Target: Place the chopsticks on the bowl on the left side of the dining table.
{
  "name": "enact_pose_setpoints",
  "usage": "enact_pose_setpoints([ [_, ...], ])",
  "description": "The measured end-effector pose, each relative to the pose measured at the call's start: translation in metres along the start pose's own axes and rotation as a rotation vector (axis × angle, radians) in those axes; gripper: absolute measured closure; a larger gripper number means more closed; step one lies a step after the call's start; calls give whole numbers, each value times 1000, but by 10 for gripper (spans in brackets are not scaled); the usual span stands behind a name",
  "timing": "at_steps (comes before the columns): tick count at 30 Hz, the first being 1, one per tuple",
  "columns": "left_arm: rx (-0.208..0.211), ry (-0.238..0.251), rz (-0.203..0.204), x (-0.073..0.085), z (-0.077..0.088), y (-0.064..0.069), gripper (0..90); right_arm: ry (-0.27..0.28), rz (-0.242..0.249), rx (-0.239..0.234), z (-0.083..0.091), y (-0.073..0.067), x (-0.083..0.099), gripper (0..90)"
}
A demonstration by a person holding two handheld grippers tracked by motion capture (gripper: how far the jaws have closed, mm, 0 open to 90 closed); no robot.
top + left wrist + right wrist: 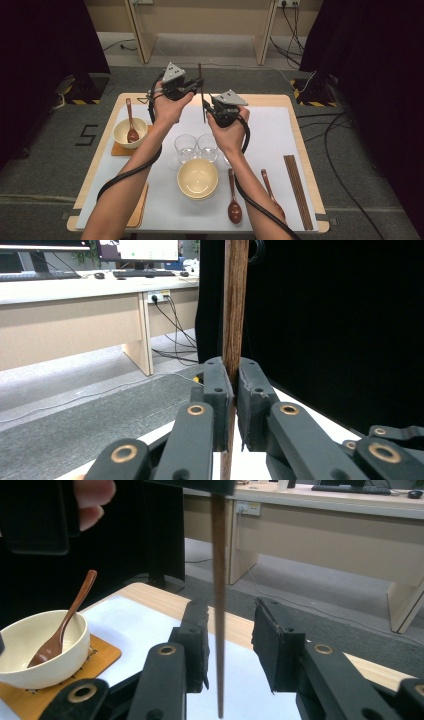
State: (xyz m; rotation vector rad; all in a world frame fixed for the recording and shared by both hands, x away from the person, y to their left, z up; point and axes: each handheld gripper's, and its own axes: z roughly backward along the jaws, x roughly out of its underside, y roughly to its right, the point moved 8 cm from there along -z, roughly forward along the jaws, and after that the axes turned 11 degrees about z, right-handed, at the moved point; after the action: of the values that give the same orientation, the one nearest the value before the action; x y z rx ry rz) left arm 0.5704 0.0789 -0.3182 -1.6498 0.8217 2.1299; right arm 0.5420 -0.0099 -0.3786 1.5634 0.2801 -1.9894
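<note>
Now, what I see from my station:
Left gripper (196,86): I have its jaws clamped on a chopstick (201,87), raised above the far half of the table (260,100).
Chopstick: upright, a dark wooden stick; in the left gripper view (234,300) it rises between the pressed pads, and in the right gripper view (218,605) it tapers downward to a free tip.
Right gripper (208,107): its jaws stand apart on either side of the chopstick's lower part; the pads are not pressing on it.
Grippers: close together, the right one just below and beside the left.
Bowl with spoon (129,132): on an orange mat at the left side of the table.
Empty bowl (197,178): near me, behind two glasses (195,146).
More chopsticks (298,190): flat at the right edge.
</note>
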Motion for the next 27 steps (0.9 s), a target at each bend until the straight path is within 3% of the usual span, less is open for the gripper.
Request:
enact_pose_setpoints([
  [27, -70, 29, -27, -10, 30, -25, 837, -15, -34, 34, 20, 22, 22, 657],
])
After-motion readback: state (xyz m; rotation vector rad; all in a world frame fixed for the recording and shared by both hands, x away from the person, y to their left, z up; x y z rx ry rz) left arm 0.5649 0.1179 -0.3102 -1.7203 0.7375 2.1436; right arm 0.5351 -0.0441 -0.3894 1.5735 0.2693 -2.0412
